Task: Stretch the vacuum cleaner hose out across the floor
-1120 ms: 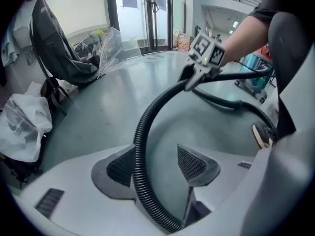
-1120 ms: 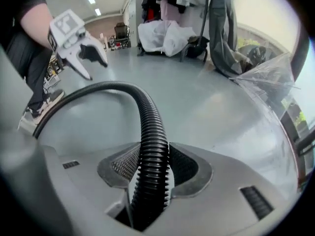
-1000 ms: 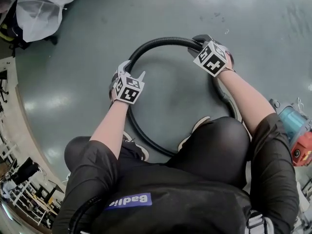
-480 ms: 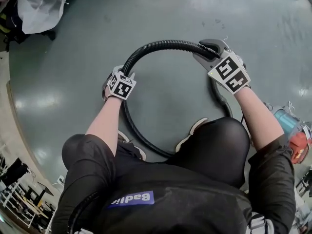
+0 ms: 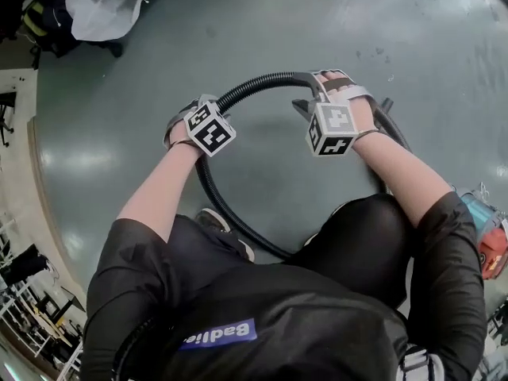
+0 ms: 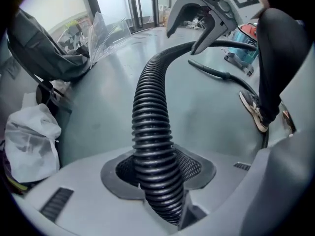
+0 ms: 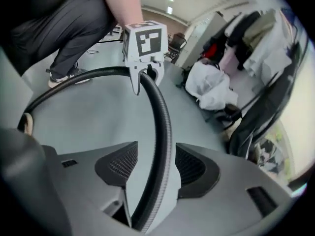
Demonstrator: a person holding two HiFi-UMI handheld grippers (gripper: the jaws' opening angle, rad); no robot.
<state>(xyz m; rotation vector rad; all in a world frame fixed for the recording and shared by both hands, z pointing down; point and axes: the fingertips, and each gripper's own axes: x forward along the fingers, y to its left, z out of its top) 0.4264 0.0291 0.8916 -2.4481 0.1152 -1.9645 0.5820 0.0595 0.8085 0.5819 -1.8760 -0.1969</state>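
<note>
Left gripper view: my left gripper (image 6: 157, 168) has just been closing, and its meshed fingers (image 6: 194, 165) now pinch the black ribbed hose (image 6: 150, 127) from both sides. From there the hose arcs clear of the grey floor (image 6: 103, 112) to the right gripper (image 6: 184, 41) at the far right.

In the right gripper view the right gripper's fingers (image 7: 194, 168) have just been spreading. The hose runs up between them with floor showing on either side of it, so they stand apart and do not press on it. It leads on to the left gripper, under its marker cube.

In the head view the hose is curled in a ring in front of the person's knees. The two grippers are on its far arc, left and right, and its near arc passes beside a shoe (image 5: 218, 222) and under the legs. The teal and red vacuum cleaner body (image 5: 486, 240) sits at the near right edge. A white bag (image 5: 111, 2) lies at the far left, well apart from the hose.
</note>
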